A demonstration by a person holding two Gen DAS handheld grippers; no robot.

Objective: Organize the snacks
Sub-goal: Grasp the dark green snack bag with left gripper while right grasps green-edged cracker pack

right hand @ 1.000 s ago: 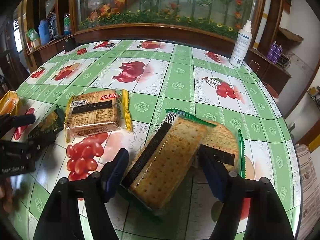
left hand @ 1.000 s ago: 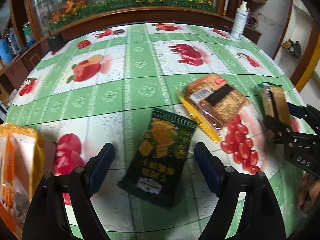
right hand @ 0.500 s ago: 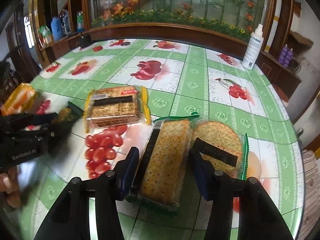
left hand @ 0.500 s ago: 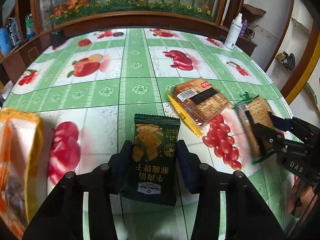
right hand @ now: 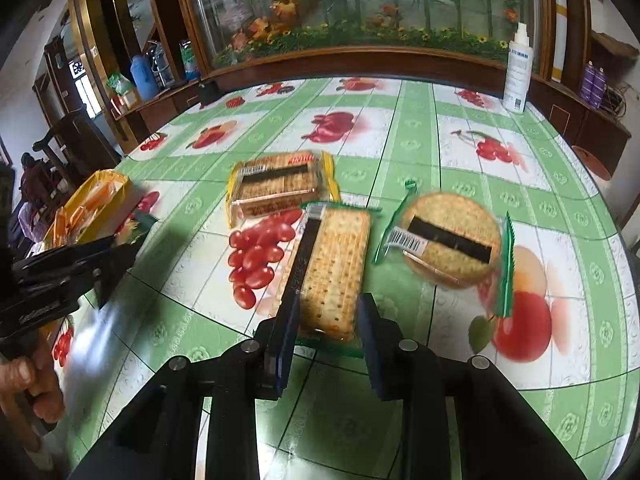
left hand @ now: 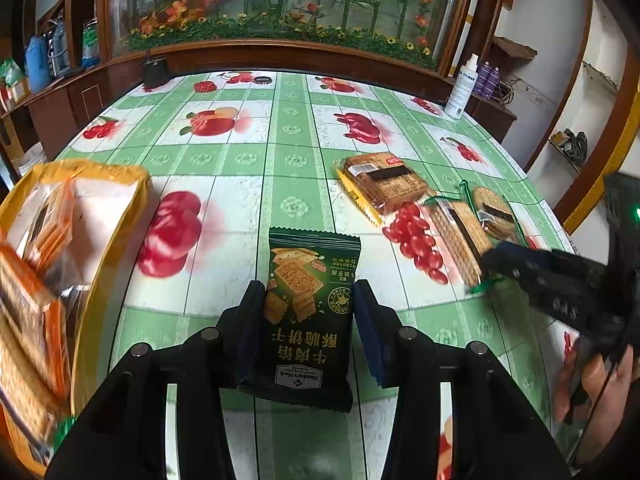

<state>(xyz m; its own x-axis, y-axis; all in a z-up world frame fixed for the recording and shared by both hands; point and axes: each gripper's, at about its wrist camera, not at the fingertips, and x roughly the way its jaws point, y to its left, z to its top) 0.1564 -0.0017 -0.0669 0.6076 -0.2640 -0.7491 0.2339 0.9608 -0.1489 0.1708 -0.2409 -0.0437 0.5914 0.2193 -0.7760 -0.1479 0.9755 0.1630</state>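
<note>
We have our left gripper (left hand: 310,312) clamped on the dark green cracker packet (left hand: 312,312), its pads pressing the packet's two long edges so the flat pouch sits lengthwise between the fingers and can be carried without folding. Off to that claw's left stands the open yellow bag (left hand: 100,216), already holding other packs, which we judge to be where the snacks are collected. Our right gripper (right hand: 326,320) is closed around the near end of the long rectangular cracker pack (right hand: 336,272), gripping its narrow sides, the sturdier way to take a stiff stack. Just right of that claw and ahead lies the round cracker pack (right hand: 452,240), and farther ahead to the left the yellow-edged biscuit pack (right hand: 280,188), both loose on the fruit-print tablecloth (right hand: 420,148), apparently waiting their turn.
</note>
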